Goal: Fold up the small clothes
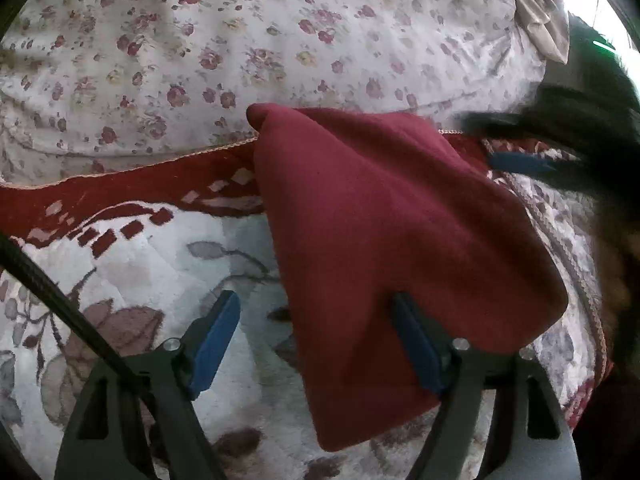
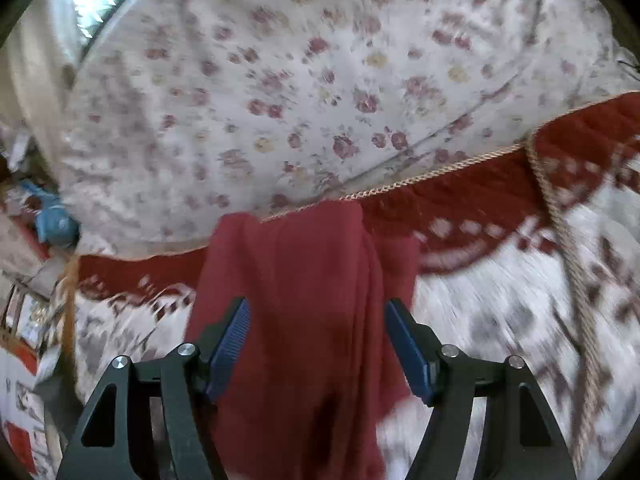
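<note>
Two grippers are working one maroon garment (image 1: 400, 248) lying near the red-bordered edge of the patterned blanket (image 1: 132, 256). Left gripper (image 1: 316, 340) is standing open, cloth draping over one finger; right gripper (image 2: 316, 344) is standing open astride it. Soft, light, limp: grip at hems or corners.

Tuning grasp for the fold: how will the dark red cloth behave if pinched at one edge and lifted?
Likely floppy: the dark red cloth drapes over a finger and sags in folds. Probably light, since it looks thin. Probably grippy, not slippery: the weave looks matte.
</note>
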The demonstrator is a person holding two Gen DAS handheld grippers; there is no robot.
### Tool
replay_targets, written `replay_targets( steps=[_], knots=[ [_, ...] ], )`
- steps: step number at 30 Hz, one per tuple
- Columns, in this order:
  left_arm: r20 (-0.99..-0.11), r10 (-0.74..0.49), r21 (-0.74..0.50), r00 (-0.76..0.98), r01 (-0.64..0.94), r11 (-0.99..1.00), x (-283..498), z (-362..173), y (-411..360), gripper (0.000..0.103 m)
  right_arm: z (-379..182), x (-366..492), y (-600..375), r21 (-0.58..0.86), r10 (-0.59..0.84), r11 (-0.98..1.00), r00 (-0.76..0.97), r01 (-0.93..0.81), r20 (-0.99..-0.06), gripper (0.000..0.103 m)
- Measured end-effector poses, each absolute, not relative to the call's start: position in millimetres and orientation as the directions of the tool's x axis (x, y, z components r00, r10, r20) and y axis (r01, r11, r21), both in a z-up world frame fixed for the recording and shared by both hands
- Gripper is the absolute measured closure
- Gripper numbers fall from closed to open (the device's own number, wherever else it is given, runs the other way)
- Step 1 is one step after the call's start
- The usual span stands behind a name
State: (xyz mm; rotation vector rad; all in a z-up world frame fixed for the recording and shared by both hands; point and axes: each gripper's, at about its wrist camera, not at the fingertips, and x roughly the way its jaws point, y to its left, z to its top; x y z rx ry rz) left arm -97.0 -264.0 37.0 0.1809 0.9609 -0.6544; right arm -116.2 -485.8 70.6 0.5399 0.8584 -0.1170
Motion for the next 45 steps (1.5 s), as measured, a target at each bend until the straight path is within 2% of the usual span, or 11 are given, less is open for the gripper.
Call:
replay_targets(
  steps=[2,3,4,6,14,20,22,23,30,40,45],
  knots=[
    [-0.804,-0.436,-0.132,0.405,0.593,0.794,-98,36,-265,0.024,49,-81,-491,0.405,0.121,0.85,0.626,0.335,-0.771,0.03],
    [-0.804,-0.435,-0.129,0.405,0.595,0.793,-98,35,-265,0.024,41,-72,-493,0.402,0.118,0.848,0.617,0.345,-0.778,0.042],
    [-0.804,-0.435,-0.128,0.405,0.597,0.792,-98,35,-265,0.024,34,-65,-495,0.405,0.117,0.845,0.619,0.35,-0.777,0.069],
    [-0.806,-0.438,-0.136,0.397,0.597,0.791,-97,35,-264,0.023,29,-64,-503,0.423,0.116,0.833,0.636,0.356,-0.763,0.083],
    [-0.813,-0.439,-0.156,0.383,0.583,0.798,-93,30,-266,0.02,20,-85,-522,0.283,-0.019,0.866,0.593,0.411,-0.805,0.098],
    [-0.811,-0.436,-0.151,0.389,0.581,0.8,-94,30,-266,0.019,56,-116,-510,0.316,0.012,0.88,0.648,0.356,-0.762,0.09],
    [-0.81,-0.433,-0.144,0.394,0.582,0.8,-94,30,-266,0.019,74,-122,-491,0.32,0.044,0.901,0.673,0.292,-0.738,0.054],
    [-0.81,-0.433,-0.143,0.396,0.582,0.8,-94,31,-266,0.019,80,-125,-482,0.322,0.062,0.911,0.685,0.258,-0.725,0.048],
    [-0.807,-0.432,-0.137,0.402,0.585,0.8,-95,29,-266,0.016,43,-114,-457,0.121,-0.091,0.943,0.59,0.309,-0.802,0.048],
    [-0.808,-0.427,-0.137,0.406,0.576,0.806,-93,30,-265,0.014,76,-137,-459,0.217,-0.06,0.918,0.657,0.332,-0.752,0.043],
    [-0.807,-0.427,-0.137,0.408,0.573,0.808,-94,30,-265,0.013,61,-119,-464,0.245,-0.044,0.899,0.63,0.364,-0.775,0.027]
  ],
)
